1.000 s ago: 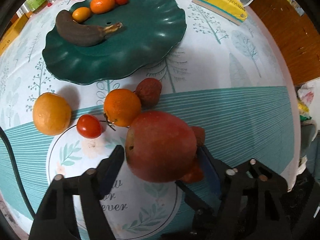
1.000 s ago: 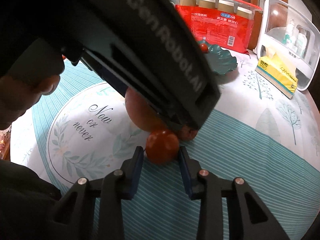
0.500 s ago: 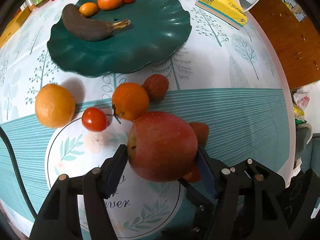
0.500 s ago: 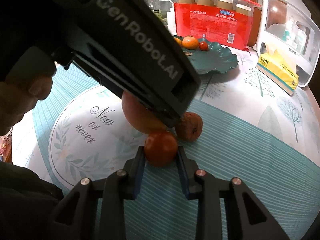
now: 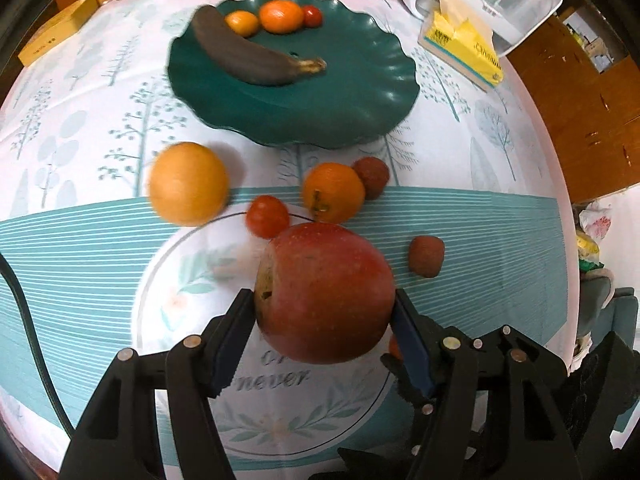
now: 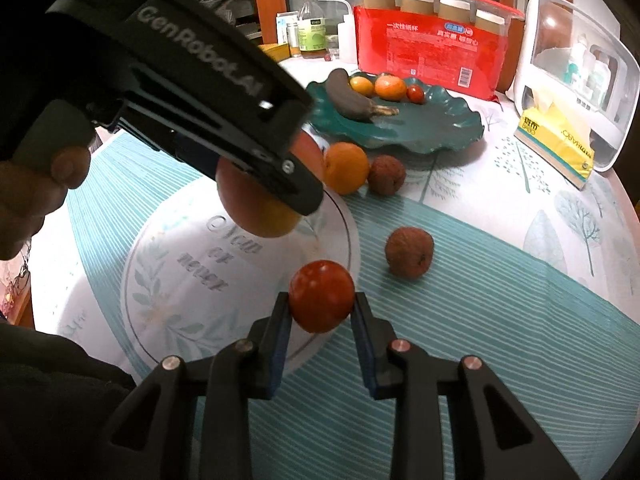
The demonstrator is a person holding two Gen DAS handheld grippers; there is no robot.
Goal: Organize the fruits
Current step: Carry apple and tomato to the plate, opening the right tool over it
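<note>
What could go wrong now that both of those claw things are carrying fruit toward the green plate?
The left gripper pinches the big apple only at its sides, so the round fruit could slip and drop onto the loose tomato or orange beneath. The right gripper squeezes a soft tomato, which might bruise or split. The left tool also blocks much of the right camera's view, so the two could bump near the green plate.

Apple (image 5: 326, 292) skin smooth with a dull sheen; small tomato (image 6: 321, 297) smooth, glossy; loose lychee (image 6: 409, 253) rough, matt, brownish. Green plate (image 5: 360, 92) looks smooth, semi-gloss, with a scalloped rim; banana (image 5: 248, 58) on it dark, matt. Desk (image 5: 500, 216) covered in a smooth printed cloth; both grippers matt black plastic with blue pads (image 6: 280, 344) and metal screws.
</note>
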